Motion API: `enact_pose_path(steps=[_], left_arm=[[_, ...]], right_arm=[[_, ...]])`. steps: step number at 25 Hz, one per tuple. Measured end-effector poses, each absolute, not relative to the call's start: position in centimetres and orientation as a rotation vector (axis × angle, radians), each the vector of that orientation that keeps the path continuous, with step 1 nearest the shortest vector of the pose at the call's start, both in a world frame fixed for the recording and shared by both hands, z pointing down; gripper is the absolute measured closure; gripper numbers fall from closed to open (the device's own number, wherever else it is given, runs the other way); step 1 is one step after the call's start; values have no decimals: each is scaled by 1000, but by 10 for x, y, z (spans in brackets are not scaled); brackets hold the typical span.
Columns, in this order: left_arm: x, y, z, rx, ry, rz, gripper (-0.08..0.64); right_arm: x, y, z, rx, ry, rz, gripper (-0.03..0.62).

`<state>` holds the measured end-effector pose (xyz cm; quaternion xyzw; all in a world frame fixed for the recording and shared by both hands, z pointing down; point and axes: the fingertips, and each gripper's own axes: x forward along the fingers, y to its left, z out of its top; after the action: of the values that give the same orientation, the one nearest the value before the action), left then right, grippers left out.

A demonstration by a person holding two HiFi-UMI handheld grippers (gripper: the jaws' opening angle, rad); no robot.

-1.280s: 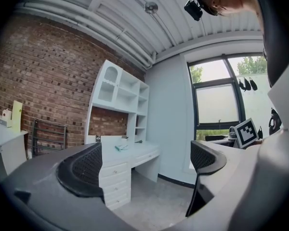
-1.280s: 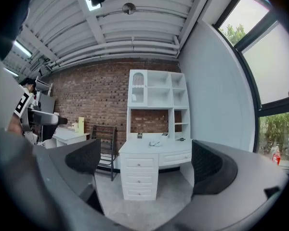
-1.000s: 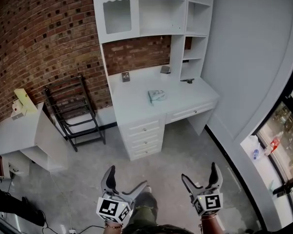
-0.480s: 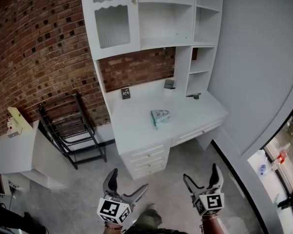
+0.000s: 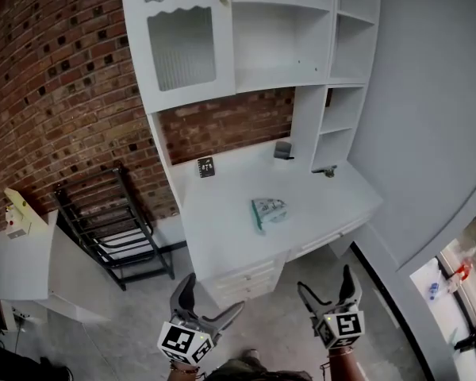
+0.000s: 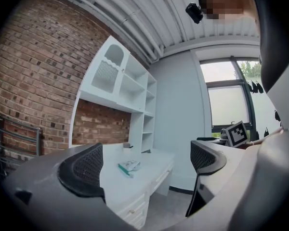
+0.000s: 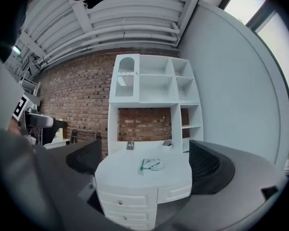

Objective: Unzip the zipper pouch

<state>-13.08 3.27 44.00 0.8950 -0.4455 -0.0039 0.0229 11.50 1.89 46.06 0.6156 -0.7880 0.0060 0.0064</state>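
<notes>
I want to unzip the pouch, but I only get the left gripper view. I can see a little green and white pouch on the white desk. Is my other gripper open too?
Observer: Yes. In the right gripper view the right gripper has its jaws apart with nothing between them.
Operator: Can we grab it from here?
Observer: Probably not. The head view shows the left gripper and the right one over the grey floor, short of the white desk where the pale green and white zipper pouch lies.
Operator: Anything else up there?
Observer: A small dark square plate stands at the desk's back, by the red brick wall.
</notes>
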Motion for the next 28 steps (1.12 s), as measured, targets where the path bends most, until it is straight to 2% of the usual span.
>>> enact_pose_path(steps=[14,28], left_arm=[[-131,-18,460,2726,-1342,27,-6],[-130,-117,452,2637,-1488,-13,-6]], right_arm=[[102,-36,475,1863,-2448,64,29],[104,-163,486,1602,-2511,46,29]])
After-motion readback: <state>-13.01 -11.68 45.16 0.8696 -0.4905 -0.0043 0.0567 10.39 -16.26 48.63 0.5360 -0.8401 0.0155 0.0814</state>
